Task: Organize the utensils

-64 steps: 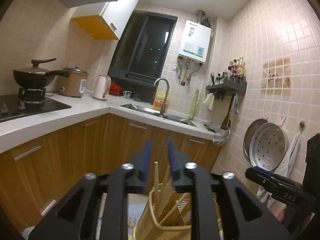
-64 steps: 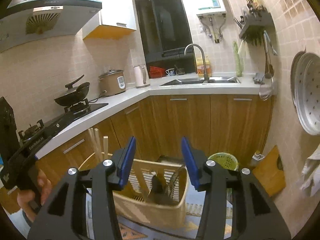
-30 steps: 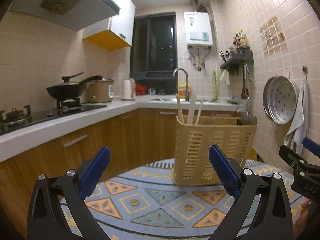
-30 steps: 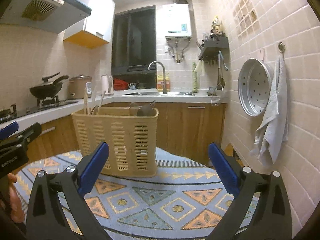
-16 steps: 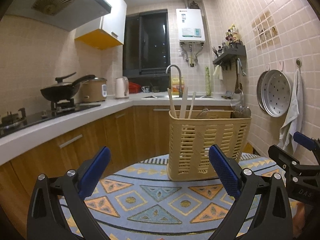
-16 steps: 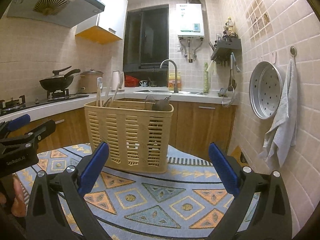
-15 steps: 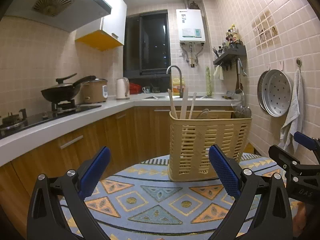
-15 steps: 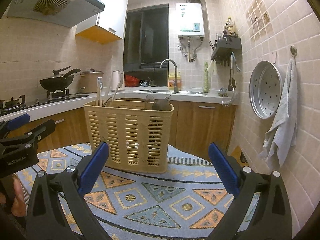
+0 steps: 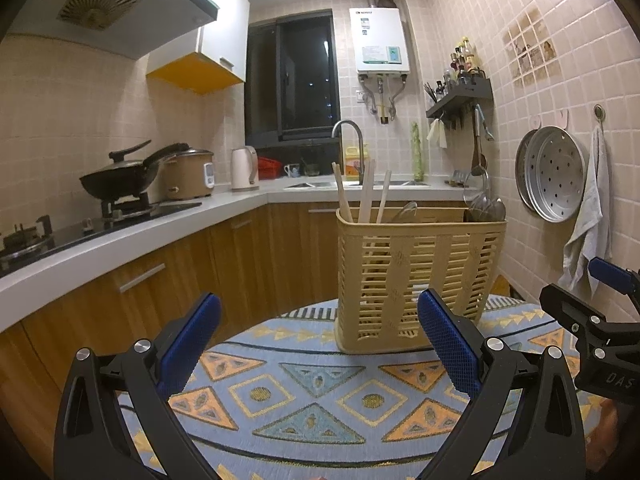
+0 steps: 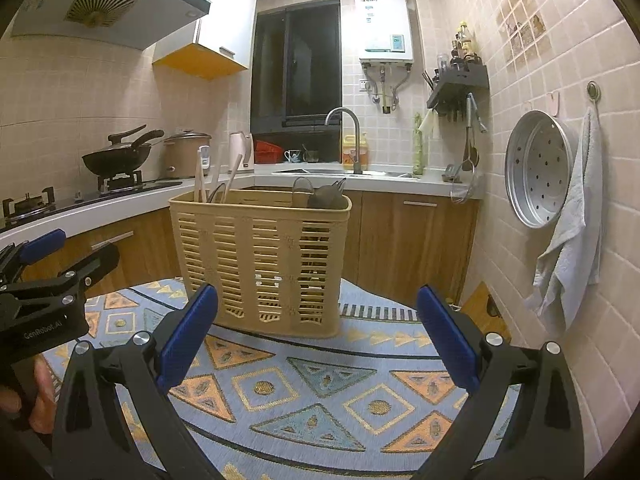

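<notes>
A beige slotted utensil basket (image 9: 416,280) (image 10: 260,260) stands upright on a table covered with a patterned cloth (image 9: 320,392) (image 10: 320,392). Wooden chopsticks (image 9: 364,192) (image 10: 200,180) stick up from one end of it, and metal spoons or ladles (image 9: 486,210) (image 10: 320,196) show at the other. My left gripper (image 9: 320,344) is open with nothing between its fingers, well short of the basket. My right gripper (image 10: 318,340) is open too, empty, and just in front of the basket. Each gripper appears at the edge of the other's view.
A white counter (image 9: 120,236) runs behind with a wok (image 9: 116,180), rice cooker (image 9: 188,176), kettle (image 9: 242,168) and sink tap (image 9: 352,140). On the tiled right wall hang a steamer tray (image 10: 536,168), a towel (image 10: 572,240) and a utensil shelf (image 10: 458,84).
Both grippers opened wide and pulled back and down from above the basket. It now stands farther ahead on the cloth. Over the last half second little has moved.
</notes>
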`<state>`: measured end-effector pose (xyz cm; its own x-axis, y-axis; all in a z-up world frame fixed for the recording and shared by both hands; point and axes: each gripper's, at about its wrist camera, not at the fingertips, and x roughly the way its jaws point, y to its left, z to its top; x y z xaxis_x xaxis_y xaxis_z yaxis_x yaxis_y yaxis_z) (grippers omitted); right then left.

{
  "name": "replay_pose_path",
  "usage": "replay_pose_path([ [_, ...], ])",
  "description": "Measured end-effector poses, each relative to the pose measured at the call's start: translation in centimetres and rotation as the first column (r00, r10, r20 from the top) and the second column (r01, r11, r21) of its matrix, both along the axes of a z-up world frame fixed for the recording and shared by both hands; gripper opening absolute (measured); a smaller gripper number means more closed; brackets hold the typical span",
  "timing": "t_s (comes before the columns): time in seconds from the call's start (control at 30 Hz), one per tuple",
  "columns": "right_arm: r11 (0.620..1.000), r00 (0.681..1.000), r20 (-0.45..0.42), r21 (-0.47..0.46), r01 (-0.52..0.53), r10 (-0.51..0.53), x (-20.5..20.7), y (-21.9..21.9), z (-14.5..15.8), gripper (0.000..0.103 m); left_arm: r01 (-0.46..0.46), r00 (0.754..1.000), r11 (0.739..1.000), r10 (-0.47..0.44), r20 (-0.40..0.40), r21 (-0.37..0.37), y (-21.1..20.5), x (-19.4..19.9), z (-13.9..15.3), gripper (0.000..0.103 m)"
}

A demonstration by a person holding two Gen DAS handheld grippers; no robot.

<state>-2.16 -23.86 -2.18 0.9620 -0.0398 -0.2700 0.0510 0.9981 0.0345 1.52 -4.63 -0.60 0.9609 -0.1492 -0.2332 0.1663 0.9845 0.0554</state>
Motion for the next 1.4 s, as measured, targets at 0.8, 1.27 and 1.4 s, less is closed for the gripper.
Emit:
replay_pose_path([
  [0.8,1.000,1.000,0.006,0.003,0.011,-0.011,-0.03,-0.33,0.04,0.095,-0.014,0.999,0.999,0.013,-0.044,-0.031,0.91,0.73,-0.08,0.095],
  [1.27,1.000,1.000,0.010,0.000,0.008,-0.008,-0.11,-0.38,0.06,0.095,-0.014,0.998,0.999,0.013,-0.055,-0.029,0.71,0.80,-0.27,0.095],
  [1.4,1.000,1.000,0.011,-0.001,0.007,-0.007,-0.12,-0.36,0.09,0.095,-0.015,0.998,1.000,0.013,-0.054,-0.025,0.62,0.77,-0.32,0.095],
])
